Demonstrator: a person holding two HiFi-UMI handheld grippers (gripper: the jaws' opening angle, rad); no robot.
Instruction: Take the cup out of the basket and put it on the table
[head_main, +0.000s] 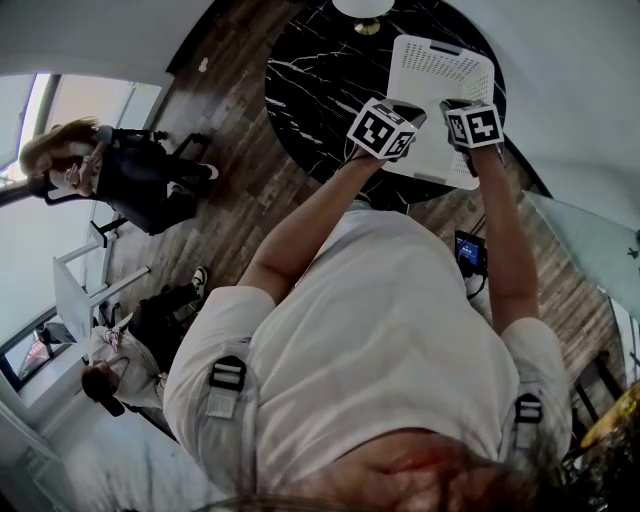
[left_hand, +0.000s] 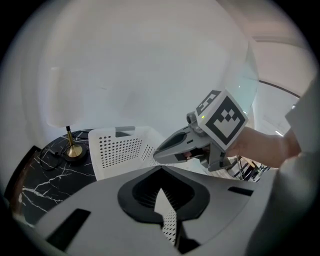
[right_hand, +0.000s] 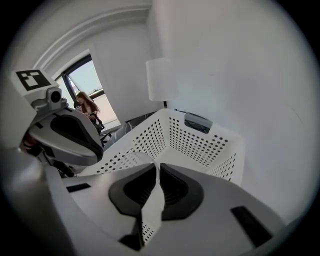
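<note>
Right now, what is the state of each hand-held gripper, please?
Left hand-held gripper: closed on the wall of the white basket.
Right hand-held gripper: closed on the same basket's wall.

Brass lamp base (left_hand: 74, 151) stands at the far edge of your tabletop (left_hand: 35, 185), with a white shade (right_hand: 162, 79) above it. A dark cord (left_hand: 50, 162) loops on the marble just beside the base. Wood-plank floor (head_main: 240, 170) all round. Off to your left, well apart:
- one person (head_main: 130, 175), seated, in dark clothes
- a second person (head_main: 150, 325) lower down, near a white desk (head_main: 75, 295)

Small lit screen (head_main: 470, 250) on the floor to your right. Bright window (right_hand: 92, 82) behind the seated person.
</note>
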